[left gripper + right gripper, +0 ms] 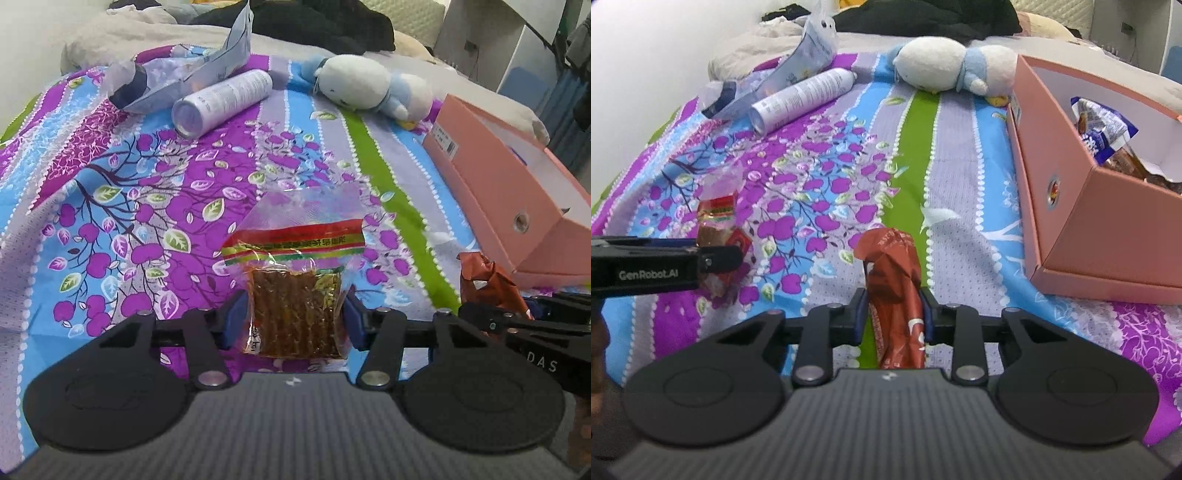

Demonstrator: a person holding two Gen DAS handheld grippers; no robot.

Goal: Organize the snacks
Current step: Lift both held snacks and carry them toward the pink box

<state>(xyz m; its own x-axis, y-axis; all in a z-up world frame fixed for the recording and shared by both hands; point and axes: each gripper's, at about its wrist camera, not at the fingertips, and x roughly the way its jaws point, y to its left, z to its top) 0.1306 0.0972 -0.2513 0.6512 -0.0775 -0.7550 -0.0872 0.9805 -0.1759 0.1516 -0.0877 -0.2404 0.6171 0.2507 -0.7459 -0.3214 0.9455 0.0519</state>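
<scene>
Left wrist view: the left gripper has its jaws pinching a clear snack packet just above the patterned bedspread; a pink box sits to the right.

Right wrist view: the right gripper has its jaws clamped on a red snack wrapper over the bedspread, near the pink box, which already holds a blue packet.

Clear snack pack upright; red packet upright.

The right gripper grips a red snack packet beside the pink box.
</scene>
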